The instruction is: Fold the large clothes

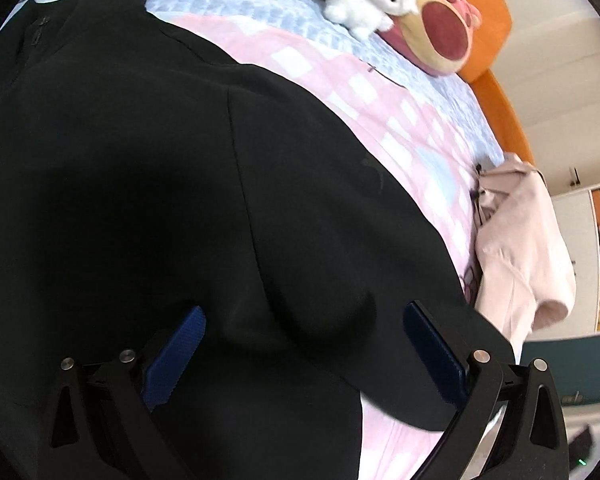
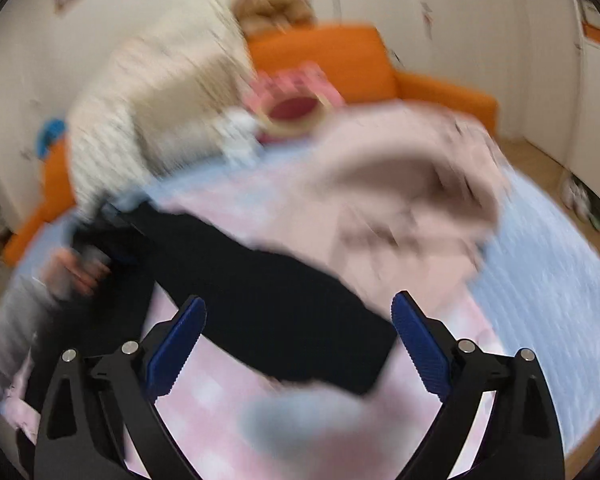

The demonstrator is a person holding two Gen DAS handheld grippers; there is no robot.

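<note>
We spread the black garment [image 1: 140, 200] flat across the bed [image 1: 400, 128], since it needs a broad surface to fold on. Our left gripper [image 1: 304, 332] hovers over a raised fold of it, fingers wide apart and gripping nothing, seemingly ready to pinch. Our right gripper [image 2: 298, 324] is also wide open and empty above the cloth's end. The pink garment [image 1: 520, 240] waits aside at the bed's edge.

Orange headboard [image 1: 488, 20] (pale walls [image 1: 560, 92])
</note>
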